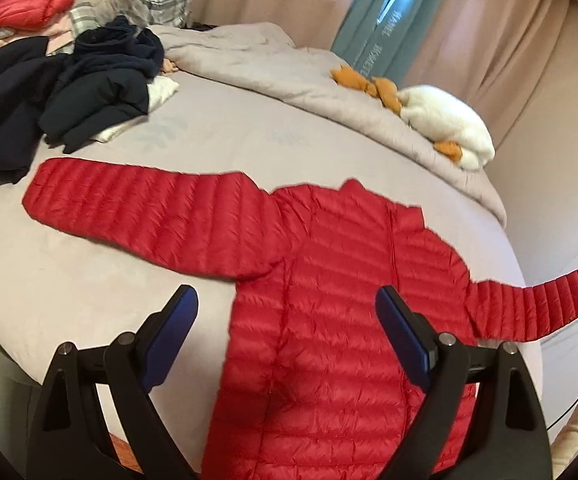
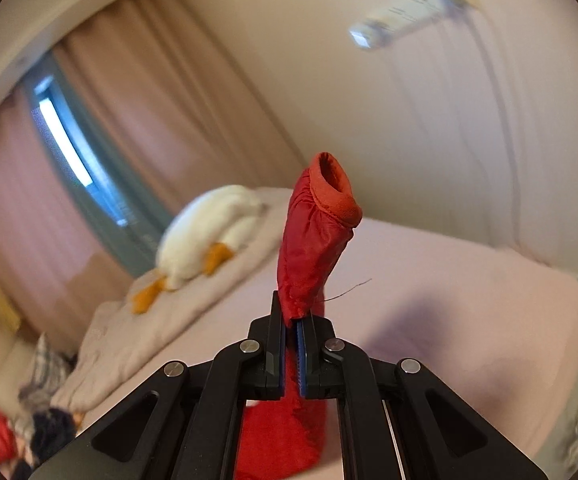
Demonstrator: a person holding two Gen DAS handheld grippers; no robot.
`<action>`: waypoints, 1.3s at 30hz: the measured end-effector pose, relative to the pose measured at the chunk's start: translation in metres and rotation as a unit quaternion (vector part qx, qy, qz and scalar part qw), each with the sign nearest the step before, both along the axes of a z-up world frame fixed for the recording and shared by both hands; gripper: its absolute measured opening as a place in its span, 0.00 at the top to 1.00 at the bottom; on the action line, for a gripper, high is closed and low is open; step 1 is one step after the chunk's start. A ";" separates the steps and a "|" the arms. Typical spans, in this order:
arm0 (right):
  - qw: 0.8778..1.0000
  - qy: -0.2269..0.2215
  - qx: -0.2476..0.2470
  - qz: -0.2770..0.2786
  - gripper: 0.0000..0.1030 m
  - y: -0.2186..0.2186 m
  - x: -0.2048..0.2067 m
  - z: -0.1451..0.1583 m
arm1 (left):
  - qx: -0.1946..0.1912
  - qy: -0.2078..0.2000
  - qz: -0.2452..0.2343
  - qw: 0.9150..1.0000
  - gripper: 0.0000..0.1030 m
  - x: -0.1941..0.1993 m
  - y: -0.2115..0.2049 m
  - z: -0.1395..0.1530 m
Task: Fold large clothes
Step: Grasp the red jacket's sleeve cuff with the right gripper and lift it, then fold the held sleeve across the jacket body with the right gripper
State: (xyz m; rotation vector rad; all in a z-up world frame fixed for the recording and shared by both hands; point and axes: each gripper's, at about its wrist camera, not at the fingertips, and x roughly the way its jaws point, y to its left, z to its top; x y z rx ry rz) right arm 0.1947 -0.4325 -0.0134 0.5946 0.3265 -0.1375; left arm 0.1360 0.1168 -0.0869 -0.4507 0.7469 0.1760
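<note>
Red quilted jacket [image 1: 329, 300] lies flat on the bed [image 1: 89, 280], front up, collar toward 12 o'clock. One sleeve [image 1: 149, 212] lies spread toward 9 o'clock. The other sleeve [image 1: 537, 304] lifts off the sheet toward 3 o'clock.

Handling, judged: thin puffy fill, so light and very soft; no stiffness, it will sag from any hold. Shell looks slick and may slide on itself when stacked. Best holds are cuffs, hem corners and shoulder seams, where stitching gives some bite.

Right gripper [image 2: 295, 326] is clamped on the raised sleeve just below the cuff [image 2: 335, 194]; the cuff end stands up past the jaws, the rest hangs below.

Left gripper [image 1: 287, 308] is spread wide, holding nothing, above the jacket's lower body.

Outward: dark clothes [image 1: 69, 88] piled at 10 o'clock, a white plush toy [image 1: 445, 124] on the rumpled duvet [image 1: 269, 68] at 1 o'clock, curtains [image 1: 489, 20] behind.
</note>
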 end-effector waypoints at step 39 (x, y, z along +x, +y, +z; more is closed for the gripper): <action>0.834 0.191 -0.146 0.497 0.94 0.368 0.041 -0.117 | -0.011 0.019 0.061 0.998 0.10 -0.026 0.054 -0.017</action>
